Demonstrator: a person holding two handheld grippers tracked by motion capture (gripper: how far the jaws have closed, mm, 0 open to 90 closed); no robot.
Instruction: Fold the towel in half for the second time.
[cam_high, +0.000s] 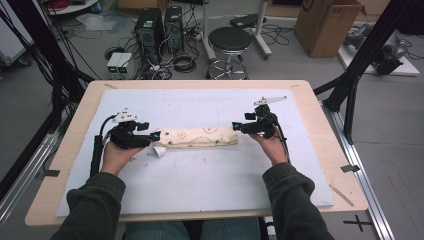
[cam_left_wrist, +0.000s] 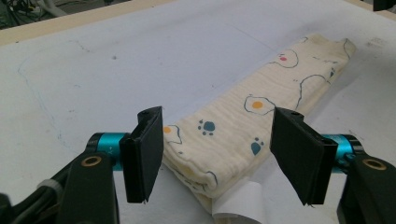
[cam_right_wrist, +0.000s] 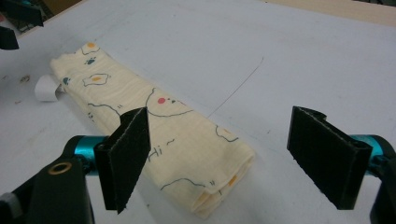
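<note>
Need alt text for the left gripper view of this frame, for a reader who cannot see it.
A folded cream cloth printed with fried eggs and paw prints lies on a white table mat, its near end between the open black jaws of the left hand-held gripper. A white tag sticks out beneath that end.

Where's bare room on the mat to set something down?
Free: the white mat between the folded cloth and the near table edge, and beyond the cloth. Crowded: both cloth ends, where the left gripper and right gripper sit open.

Cream cloth (cam_left_wrist: 243, 135) with blue pawprints, orange-yolked eggs; white mat (cam_high: 200, 175).
</note>
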